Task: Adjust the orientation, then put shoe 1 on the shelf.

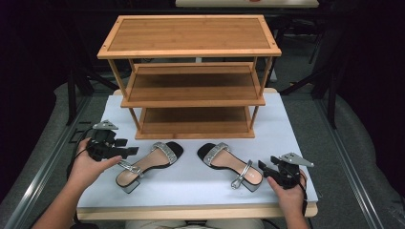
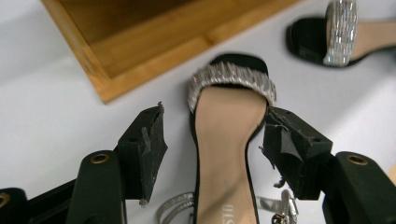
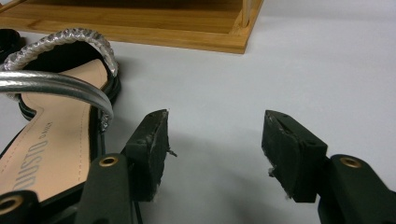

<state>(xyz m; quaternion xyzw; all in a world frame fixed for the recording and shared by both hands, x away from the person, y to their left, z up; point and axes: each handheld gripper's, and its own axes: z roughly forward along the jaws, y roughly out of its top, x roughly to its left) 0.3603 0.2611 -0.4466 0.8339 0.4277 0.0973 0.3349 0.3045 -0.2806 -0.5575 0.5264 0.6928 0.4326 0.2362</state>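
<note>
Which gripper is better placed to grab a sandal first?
Left. The left gripper already has its open jaws on either side of the left sandal. The right gripper, also open, sits beside the right sandal, with bare table between its jaws.

Count: 2 sandals, one (image 1: 149,164) just right of left gripper (image 1: 131,151), other (image 1: 230,164) just left of right gripper (image 1: 264,167). 1 wooden rack (image 1: 191,71), 3 shelves, beyond both grippers. 2 grippers.

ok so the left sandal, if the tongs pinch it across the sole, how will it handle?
The left sandal probably stays stiff: its sole looks moulded, on a block heel. Its loose ankle strap will likely flop and dangle. The left tongs stand open astride the narrow waist; the smooth sole edges may slip.
</note>
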